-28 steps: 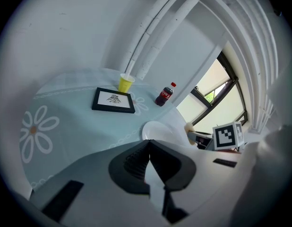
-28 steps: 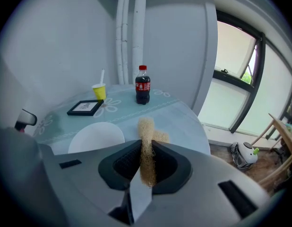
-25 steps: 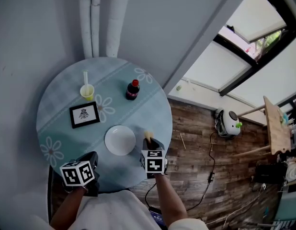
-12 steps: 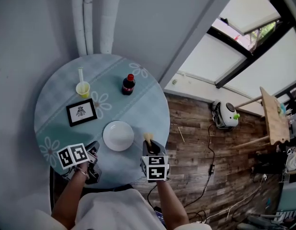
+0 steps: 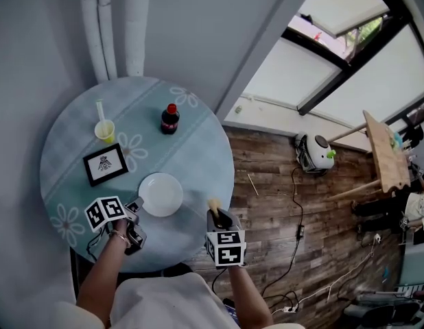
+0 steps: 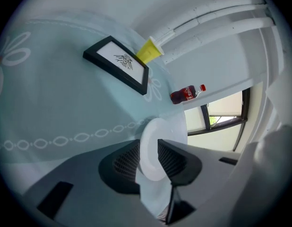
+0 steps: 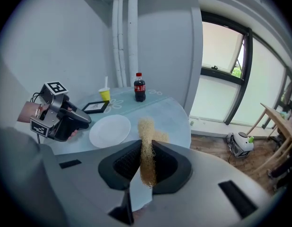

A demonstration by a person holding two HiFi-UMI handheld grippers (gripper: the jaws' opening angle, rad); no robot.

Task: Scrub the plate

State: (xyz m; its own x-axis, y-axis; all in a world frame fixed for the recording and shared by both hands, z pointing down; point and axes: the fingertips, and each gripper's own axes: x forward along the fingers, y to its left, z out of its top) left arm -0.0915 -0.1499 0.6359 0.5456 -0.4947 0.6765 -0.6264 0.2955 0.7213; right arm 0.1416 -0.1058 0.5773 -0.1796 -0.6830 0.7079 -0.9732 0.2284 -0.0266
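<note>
Left gripper (image 5: 136, 205) fingers just been opening wide, straddling plate (image 5: 160, 194) rim on tabletop (image 5: 198, 153), seemingly not pinching. Right gripper (image 5: 216, 215) clamping scrubber (image 5: 213, 204). Risk: unheld plate sliding under scrubbing.

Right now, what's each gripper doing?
Left gripper: open, jaws just opened, plate edge between them, not clamped.
Right gripper: shut on the scrubber.

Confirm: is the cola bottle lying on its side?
No, the dark red-capped plastic cola bottle stands upright on the round blue table.
</note>
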